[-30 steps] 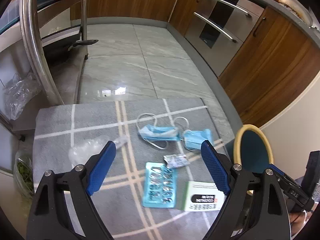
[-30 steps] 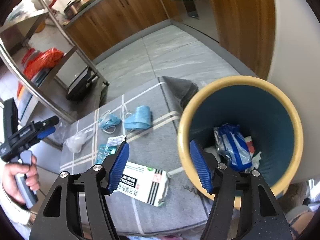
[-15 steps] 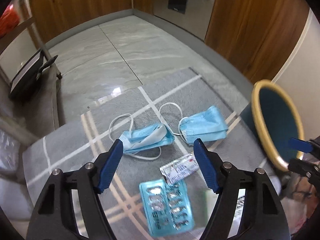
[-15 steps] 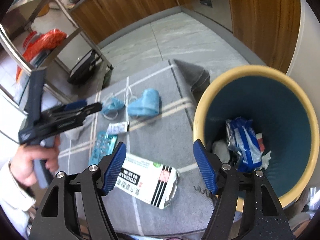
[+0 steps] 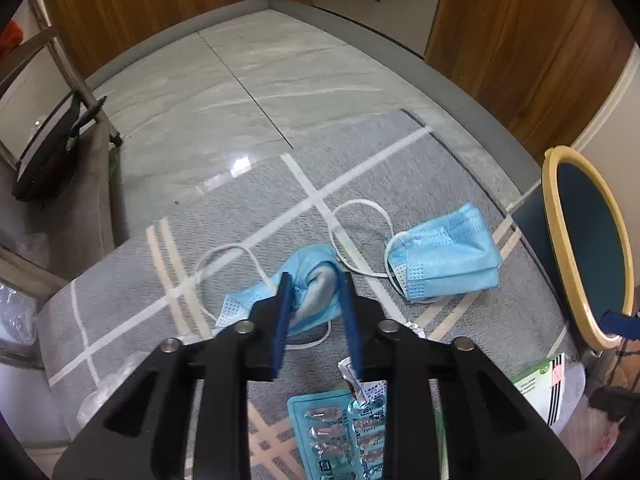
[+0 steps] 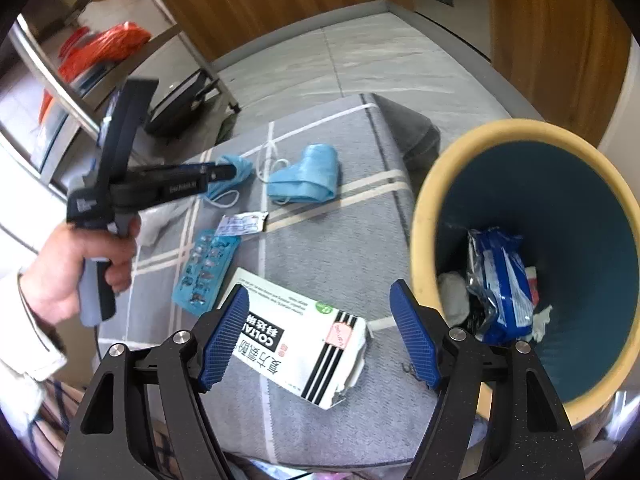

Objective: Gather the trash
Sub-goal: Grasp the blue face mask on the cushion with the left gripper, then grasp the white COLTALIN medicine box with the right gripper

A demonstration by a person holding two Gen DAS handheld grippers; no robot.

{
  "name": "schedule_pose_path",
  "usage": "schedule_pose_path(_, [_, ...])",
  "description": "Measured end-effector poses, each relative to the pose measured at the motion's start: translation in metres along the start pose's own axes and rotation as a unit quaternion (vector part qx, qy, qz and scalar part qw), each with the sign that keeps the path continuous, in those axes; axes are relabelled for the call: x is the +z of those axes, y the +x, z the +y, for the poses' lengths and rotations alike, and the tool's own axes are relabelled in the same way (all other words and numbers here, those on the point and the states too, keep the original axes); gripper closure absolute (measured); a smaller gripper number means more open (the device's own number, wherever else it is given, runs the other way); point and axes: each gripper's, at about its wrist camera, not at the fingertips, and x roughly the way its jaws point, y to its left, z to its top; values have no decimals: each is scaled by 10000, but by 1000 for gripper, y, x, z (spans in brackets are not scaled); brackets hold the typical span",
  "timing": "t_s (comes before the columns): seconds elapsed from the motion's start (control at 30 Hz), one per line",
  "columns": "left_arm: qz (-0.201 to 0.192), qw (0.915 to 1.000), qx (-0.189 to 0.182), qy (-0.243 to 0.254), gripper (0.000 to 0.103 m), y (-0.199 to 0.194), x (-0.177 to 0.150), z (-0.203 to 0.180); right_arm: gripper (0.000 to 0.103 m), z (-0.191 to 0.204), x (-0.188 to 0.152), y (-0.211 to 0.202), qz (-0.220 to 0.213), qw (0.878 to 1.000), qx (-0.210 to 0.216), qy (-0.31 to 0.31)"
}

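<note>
My left gripper (image 5: 316,280) is shut on a crumpled blue face mask (image 5: 310,276) that lies on the grey rug (image 5: 240,208); this also shows in the right wrist view (image 6: 236,170). A second blue mask (image 5: 446,258) lies to its right. A foil wrapper (image 5: 360,390), a blue blister pack (image 5: 344,436) and a white medicine box (image 6: 298,338) lie nearer. My right gripper (image 6: 320,330) is open and empty above the box, next to the yellow-rimmed bin (image 6: 452,176).
The bin holds a blue packet (image 6: 498,280) and tissues. A metal shelf rack (image 6: 92,80) with a black appliance (image 5: 48,148) stands on the left. Wooden cabinets (image 5: 520,40) line the far side. A clear plastic bag (image 5: 108,384) lies on the rug's left.
My left gripper has moved forward and down onto the left mask and closed its jaws on it. My right gripper has stayed open over the box, shifting slightly.
</note>
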Motion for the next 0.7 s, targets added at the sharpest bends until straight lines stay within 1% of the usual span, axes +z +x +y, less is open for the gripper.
schedule_pose_path(0.17, [-184, 9979, -135, -614, 83, -26, 4, 18, 28, 18, -2, 6, 77, 9985, 106, -531])
schedule_pose_path(0.3, [-364, 9926, -314, -1111, 83, -53, 2, 37, 24, 37, -5, 15, 233, 9920, 6, -1244])
schedule_pose_path(0.4, [-528, 9849, -560, -1548, 83, -76, -4, 51, 23, 50, -10, 28, 452, 9813, -75, -1870])
schedule_pose_path(0.47, [-638, 9804, -706, -1725, 83, -90, -9, 54, 23, 57, -13, 34, 561, 9749, -71, -2156])
schedule_pose_path(0.6, [-902, 9752, -872, -1822, 83, -116, -18, 53, 21, 72, -13, 50, 784, 9581, -76, -2755])
schedule_pose_path(0.7, [-1067, 9703, -1044, -1902, 83, -133, -23, 50, 19, 83, -14, 61, 975, 9421, -25, -3208])
